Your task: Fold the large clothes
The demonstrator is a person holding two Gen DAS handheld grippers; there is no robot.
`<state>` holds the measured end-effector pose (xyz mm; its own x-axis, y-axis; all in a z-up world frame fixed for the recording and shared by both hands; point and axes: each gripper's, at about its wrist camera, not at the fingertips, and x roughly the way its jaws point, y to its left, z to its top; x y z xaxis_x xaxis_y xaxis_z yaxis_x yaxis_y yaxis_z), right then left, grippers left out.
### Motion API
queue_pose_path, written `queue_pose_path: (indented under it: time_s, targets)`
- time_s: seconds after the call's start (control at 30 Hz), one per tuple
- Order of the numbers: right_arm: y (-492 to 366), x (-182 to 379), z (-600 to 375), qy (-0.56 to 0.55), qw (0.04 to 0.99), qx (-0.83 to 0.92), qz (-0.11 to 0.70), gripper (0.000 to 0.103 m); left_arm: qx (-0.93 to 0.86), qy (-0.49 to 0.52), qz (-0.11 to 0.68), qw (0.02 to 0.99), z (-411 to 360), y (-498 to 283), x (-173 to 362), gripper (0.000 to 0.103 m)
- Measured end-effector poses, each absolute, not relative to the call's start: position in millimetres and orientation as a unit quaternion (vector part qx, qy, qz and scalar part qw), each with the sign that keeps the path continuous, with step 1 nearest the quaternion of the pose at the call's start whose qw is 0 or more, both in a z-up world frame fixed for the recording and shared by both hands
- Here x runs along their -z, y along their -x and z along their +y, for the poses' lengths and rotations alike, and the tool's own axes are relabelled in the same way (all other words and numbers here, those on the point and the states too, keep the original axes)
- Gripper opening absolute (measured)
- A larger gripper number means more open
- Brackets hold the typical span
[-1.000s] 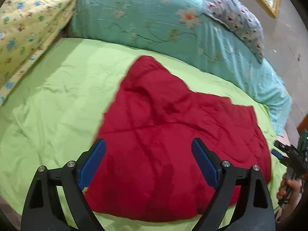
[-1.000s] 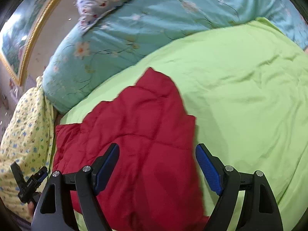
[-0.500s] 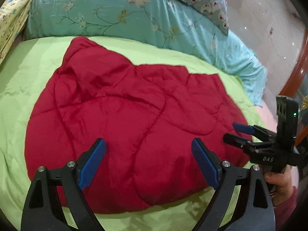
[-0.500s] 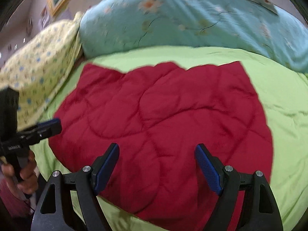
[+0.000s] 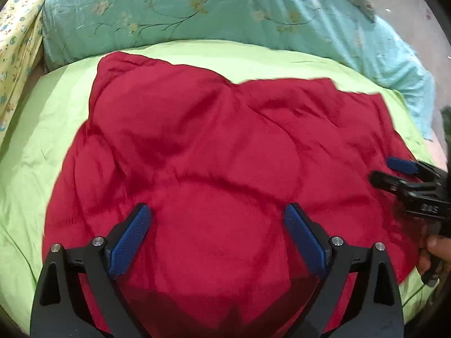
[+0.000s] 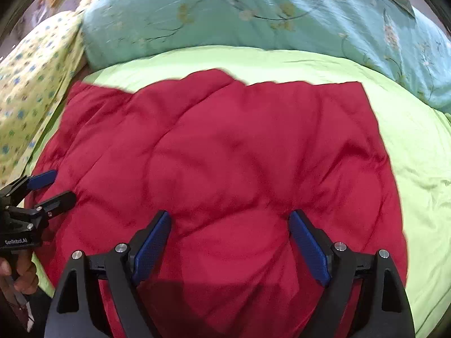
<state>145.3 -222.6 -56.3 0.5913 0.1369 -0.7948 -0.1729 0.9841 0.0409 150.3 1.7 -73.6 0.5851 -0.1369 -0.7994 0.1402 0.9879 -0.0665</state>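
A red quilted garment (image 5: 220, 140) (image 6: 225, 140) lies spread and rumpled on the green sheet (image 5: 42, 129) (image 6: 417, 146). My left gripper (image 5: 217, 211) hovers over its near part, jaws wide and still opening, with only the cloth's surface below them. My right gripper (image 6: 230, 216) hangs likewise over the near part, jaws opening, gripping nothing. Each shows in the other's view: the right gripper (image 5: 386, 170) over the garment's right edge, the left gripper (image 6: 60, 185) over its left edge. The garment's near hem is hidden behind the fingers.
A teal flowered duvet (image 5: 197, 8) (image 6: 253, 14) is bunched along the far side of the bed. Yellow patterned bedding (image 5: 14, 42) (image 6: 33, 70) lies at the left. A person's hand (image 5: 434, 248) (image 6: 19, 276) grips each handle at the frame edges.
Both views have swung and rolled until the red garment sits square ahead and nearer. Each gripper has come further into the other's view. Both pairs of jaws stand slightly wider.
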Motion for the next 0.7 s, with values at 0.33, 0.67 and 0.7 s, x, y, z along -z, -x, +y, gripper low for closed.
queue_pose_path:
  time_s: [0.33,0.67,0.7]
  targets:
    - [-183,67,-264,-0.046,0.892,-0.061,0.445,0.086,-0.023,0.022,0.488,0.872,22,-231,88,0.097]
    - [-190,78,-283,-0.099,0.893,-0.065,0.434,0.086,-0.041,0.095,0.475,0.874,43,-228,100,0.101]
    - [-190,79,-285,-0.105,0.892,-0.067,0.434,0.086,-0.041,0.096,0.473,0.875,45,-226,97,0.101]
